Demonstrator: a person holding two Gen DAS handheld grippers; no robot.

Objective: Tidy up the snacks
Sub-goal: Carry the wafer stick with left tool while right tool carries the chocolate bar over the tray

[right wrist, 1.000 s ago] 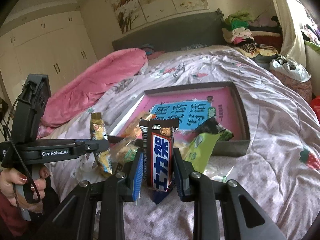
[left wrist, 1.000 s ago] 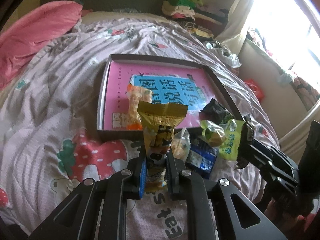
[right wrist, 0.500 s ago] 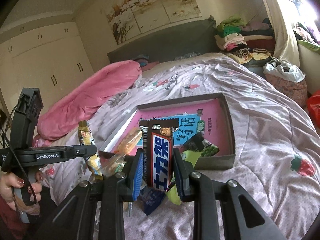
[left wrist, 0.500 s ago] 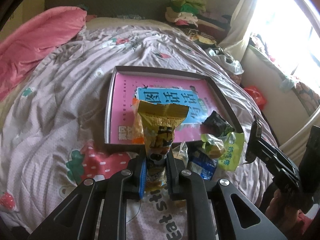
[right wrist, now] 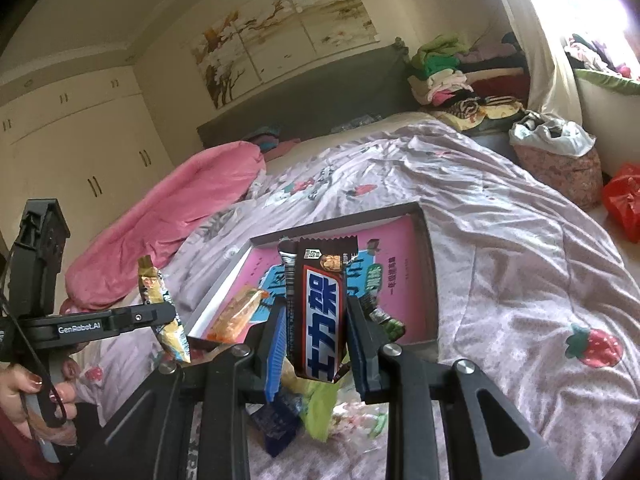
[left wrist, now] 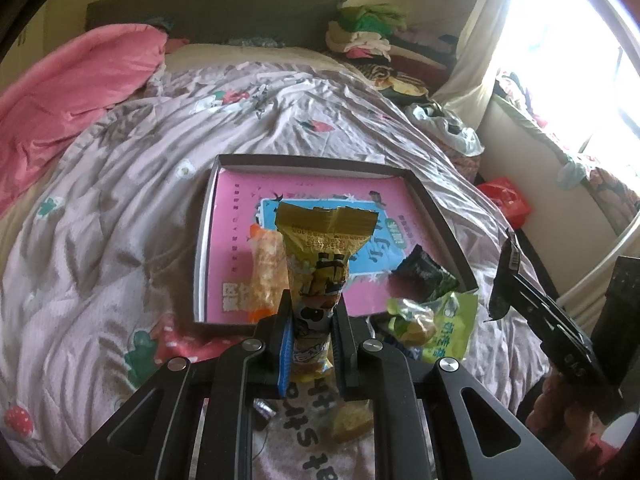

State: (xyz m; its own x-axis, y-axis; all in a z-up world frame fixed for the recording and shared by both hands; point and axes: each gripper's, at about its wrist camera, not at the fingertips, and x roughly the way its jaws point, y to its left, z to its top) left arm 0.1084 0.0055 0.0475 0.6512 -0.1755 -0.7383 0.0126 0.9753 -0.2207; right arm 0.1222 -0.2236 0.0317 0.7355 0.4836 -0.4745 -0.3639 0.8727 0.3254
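Left gripper point(left wrist: 310, 316) clamps the yellow packet point(left wrist: 320, 264) upright. Right gripper point(right wrist: 316, 336) clamps the chocolate bar point(right wrist: 320, 312). Both are above the tray's point(left wrist: 440, 216) near edge.

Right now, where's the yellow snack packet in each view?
Left wrist: yellow packet stands centre frame, clamped in the left gripper, in front of the tray.
Right wrist: same packet at left, sticking up from that gripper.
Shared landmark: the pink-lined tray.
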